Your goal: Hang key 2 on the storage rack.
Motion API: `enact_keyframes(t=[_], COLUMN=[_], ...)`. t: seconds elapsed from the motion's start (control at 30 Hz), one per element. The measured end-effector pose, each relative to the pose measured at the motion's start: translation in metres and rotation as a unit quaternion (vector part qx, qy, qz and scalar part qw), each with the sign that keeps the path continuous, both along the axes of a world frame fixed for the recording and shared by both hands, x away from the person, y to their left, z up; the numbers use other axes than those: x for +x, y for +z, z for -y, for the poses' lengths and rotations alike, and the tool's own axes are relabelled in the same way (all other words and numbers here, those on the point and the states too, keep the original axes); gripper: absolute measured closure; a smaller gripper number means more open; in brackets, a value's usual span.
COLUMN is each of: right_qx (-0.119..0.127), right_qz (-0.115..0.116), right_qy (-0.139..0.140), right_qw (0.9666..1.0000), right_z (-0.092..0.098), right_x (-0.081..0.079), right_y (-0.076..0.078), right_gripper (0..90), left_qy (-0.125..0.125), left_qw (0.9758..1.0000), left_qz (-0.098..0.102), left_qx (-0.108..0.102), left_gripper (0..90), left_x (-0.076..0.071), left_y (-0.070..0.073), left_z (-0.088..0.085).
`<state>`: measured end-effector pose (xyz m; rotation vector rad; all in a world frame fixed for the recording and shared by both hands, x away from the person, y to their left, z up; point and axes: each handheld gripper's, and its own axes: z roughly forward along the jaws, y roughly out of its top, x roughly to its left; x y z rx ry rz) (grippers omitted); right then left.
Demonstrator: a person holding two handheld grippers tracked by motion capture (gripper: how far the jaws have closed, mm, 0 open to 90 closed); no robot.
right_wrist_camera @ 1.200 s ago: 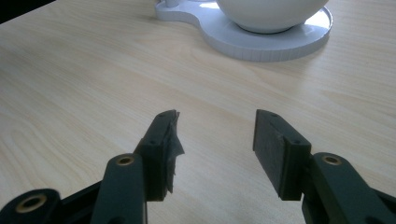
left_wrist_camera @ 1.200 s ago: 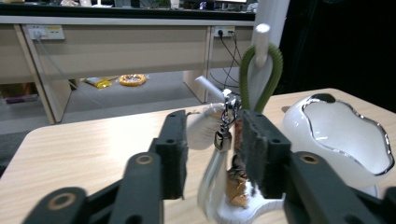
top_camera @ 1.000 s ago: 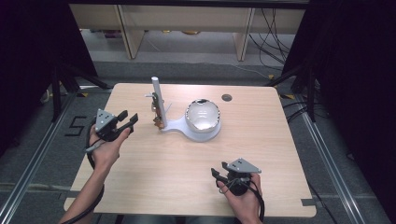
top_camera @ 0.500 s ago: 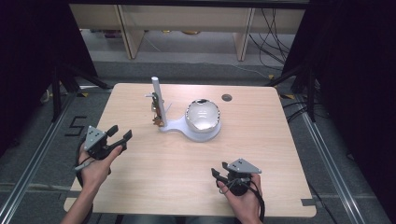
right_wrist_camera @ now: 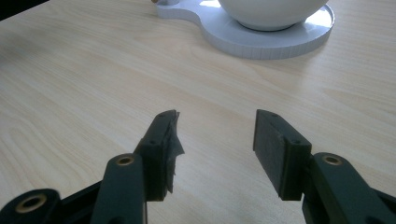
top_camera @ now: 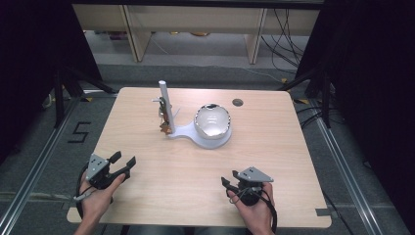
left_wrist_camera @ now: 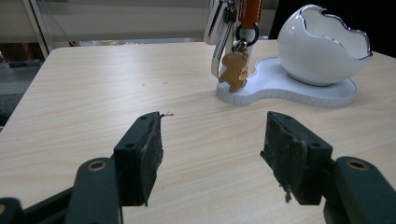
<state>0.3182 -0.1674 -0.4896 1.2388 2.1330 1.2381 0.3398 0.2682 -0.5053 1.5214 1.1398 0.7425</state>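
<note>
Keys [left_wrist_camera: 233, 70] hang on the stand [top_camera: 166, 105] well ahead of the left gripper [left_wrist_camera: 212, 149], jaws just opened, empty; right gripper [right_wrist_camera: 215, 149] open, empty, near table edge

**Table and what is sitting on it**

Your light wooden table [top_camera: 147, 127] is carrying a white stand base [top_camera: 205, 139] near its far middle; a small dark round disc [top_camera: 238, 102] is lying just beyond it, towards the back edge.
</note>
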Motion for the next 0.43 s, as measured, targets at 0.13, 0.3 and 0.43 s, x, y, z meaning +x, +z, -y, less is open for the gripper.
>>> enact_keyframes(t=[0.13,0.3,0.43], right_qx=[0.004,0.004,0.001], right_qz=[-0.007,-0.009,-0.01], right_qy=[0.005,0.005,0.004], right_qw=[1.0,0.9999,0.9999], right_z=[0.0,0.001,0.002], right_x=[0.0,0.0,0.0], right_y=[-0.001,-0.003,-0.004], right_gripper=[50.4,50.3,50.3], left_qy=[0.004,0.012,0.014], left_qw=[1.0,0.9998,0.9998], left_qz=[0.008,0.015,0.002], left_qx=[0.002,0.01,0.016], left_gripper=[36.5,36.8,37.0], left_x=[-0.003,-0.005,-0.005], left_y=[-0.007,-0.014,-0.018], left_z=[-0.001,0.0,0.003])
